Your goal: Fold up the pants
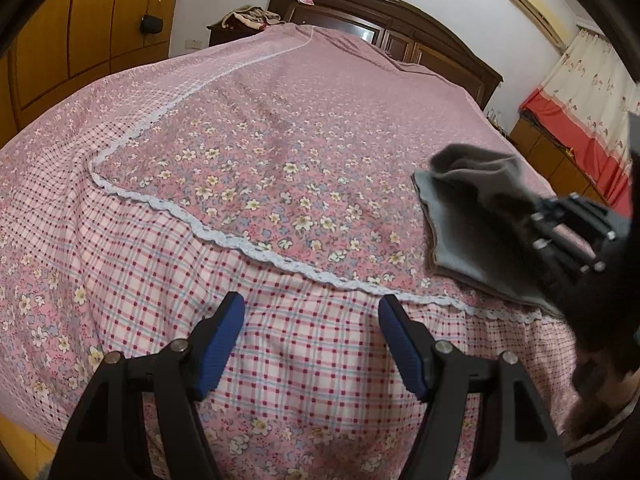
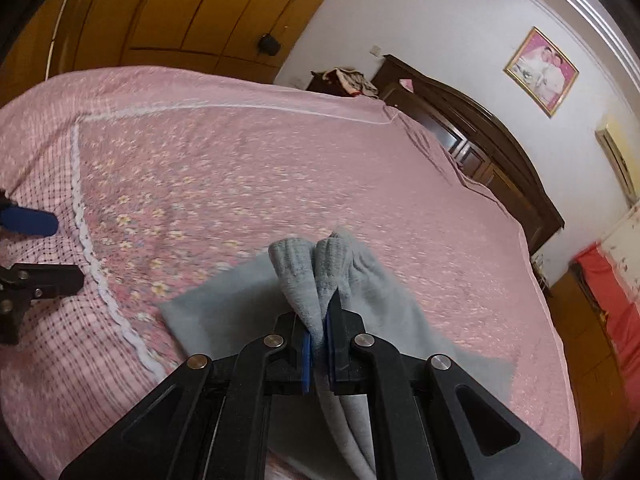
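Note:
Grey pants (image 1: 460, 232) lie partly folded on the pink floral bedspread (image 1: 280, 140) near the bed's front right corner. My right gripper (image 2: 318, 320) is shut on a bunched fold of the pants (image 2: 316, 268), which stands up between its blue pads; the rest of the cloth spreads flat below it. In the left wrist view the right gripper (image 1: 532, 216) shows as a dark, blurred shape over the cloth. My left gripper (image 1: 312, 308) hangs open over the checked border of the bedspread, left of the pants, with nothing between its blue pads (image 1: 224, 344).
A dark wooden headboard (image 1: 400, 28) closes the far end of the bed. Wooden wardrobes (image 1: 80, 20) stand to the left. A cabinet and red-and-cream curtains (image 1: 584, 92) are on the right. Clothes are piled on a nightstand (image 1: 248, 20).

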### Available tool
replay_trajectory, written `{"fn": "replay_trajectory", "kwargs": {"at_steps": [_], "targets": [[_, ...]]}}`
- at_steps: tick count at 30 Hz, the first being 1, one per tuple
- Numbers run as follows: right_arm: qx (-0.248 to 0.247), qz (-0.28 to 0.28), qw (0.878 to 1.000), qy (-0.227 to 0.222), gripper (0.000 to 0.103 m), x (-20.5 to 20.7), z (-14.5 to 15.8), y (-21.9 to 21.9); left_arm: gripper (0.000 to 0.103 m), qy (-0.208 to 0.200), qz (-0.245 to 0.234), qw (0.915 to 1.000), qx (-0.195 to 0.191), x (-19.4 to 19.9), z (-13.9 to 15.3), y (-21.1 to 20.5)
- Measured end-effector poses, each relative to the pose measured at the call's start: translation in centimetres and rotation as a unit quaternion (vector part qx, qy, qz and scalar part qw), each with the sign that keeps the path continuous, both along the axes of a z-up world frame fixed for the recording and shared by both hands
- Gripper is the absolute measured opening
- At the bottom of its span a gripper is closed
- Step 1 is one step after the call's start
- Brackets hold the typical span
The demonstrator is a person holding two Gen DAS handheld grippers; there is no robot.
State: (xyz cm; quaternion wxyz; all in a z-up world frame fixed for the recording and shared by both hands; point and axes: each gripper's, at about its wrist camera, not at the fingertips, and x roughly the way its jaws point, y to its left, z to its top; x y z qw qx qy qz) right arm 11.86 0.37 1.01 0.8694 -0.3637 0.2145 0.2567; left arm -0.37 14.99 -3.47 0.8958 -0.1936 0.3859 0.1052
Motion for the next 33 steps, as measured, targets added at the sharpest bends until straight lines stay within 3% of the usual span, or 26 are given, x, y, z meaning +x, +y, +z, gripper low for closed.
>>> {"fn": "replay_trajectory", "kwargs": {"at_steps": [9,19,22,24,26,28,29,32,33], "targets": [[-0.068,0.032,0.996,-0.043,0.006,-2.1,-2.8,2.2,0.073,-0.004,-0.002,0.9998,-0.021,-0.3,-0.1,0.3],[-0.069,0.041,0.996,-0.042,0.008,-3.2,-4.7,1.5,0.073,-0.001,0.004,0.9996,-0.029,-0.7,-0.3,1.1],[-0.067,0.050,0.996,-0.023,0.018,-3.7,-4.9,1.1,0.073,-0.004,0.010,0.9995,-0.030,-1.0,0.0,1.4],[-0.059,0.052,0.997,0.016,0.019,-4.3,-4.1,0.4,0.073,-0.012,0.010,0.9991,-0.040,-1.2,0.9,1.8],[-0.001,0.060,0.994,0.088,0.020,-4.7,-1.7,-1.4,0.072,-0.030,0.006,0.9983,-0.050,-1.1,2.6,3.2],[0.091,0.067,0.981,0.160,0.028,-4.5,1.5,-4.9,0.071,-0.055,-0.003,0.9967,-0.060,-0.6,4.8,3.0],[0.125,0.057,0.975,0.177,0.036,-4.1,2.7,-6.7,0.071,-0.069,-0.020,0.9958,-0.056,0.2,6.0,2.3],[0.198,-0.013,0.964,0.178,0.038,-1.2,5.2,-12.3,0.071,-0.086,-0.061,0.9942,-0.021,4.2,9.1,-1.4],[0.226,-0.067,0.955,0.178,0.038,0.7,5.5,-14.5,0.071,-0.092,-0.082,0.9923,-0.016,6.0,9.6,-3.1]]}}
